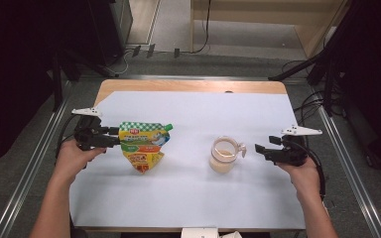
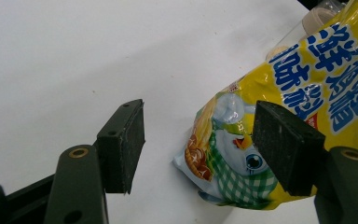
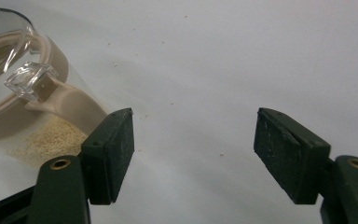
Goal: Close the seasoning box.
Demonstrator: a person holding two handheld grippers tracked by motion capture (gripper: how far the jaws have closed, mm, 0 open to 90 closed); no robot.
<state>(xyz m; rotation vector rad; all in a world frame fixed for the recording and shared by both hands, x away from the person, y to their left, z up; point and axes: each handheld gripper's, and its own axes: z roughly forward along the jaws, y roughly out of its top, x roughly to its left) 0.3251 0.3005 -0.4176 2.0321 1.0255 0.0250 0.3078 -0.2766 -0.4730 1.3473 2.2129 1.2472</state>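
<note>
1. The yellow pouch [image 1: 143, 146] is lying on the counter's white sheet [image 1: 188, 193], left of centre, its spout pointing right.
2. The left claw [image 1: 114, 136] is gaping wide at the pouch's left edge, gripping nothing.
3. The clear jar [image 1: 223, 154], holding pale grains, is standing right of centre.
4. The right claw [image 1: 259, 150] is hovering wide open just beside the jar's handle [image 3: 70, 105], apart from it.

The white sheet on the counter [image 1: 188, 188] is bright, lit from above. The room around it is very dark. Shadows are soft and small. Up close, the black jaws look a little blurry and grainy.
</note>
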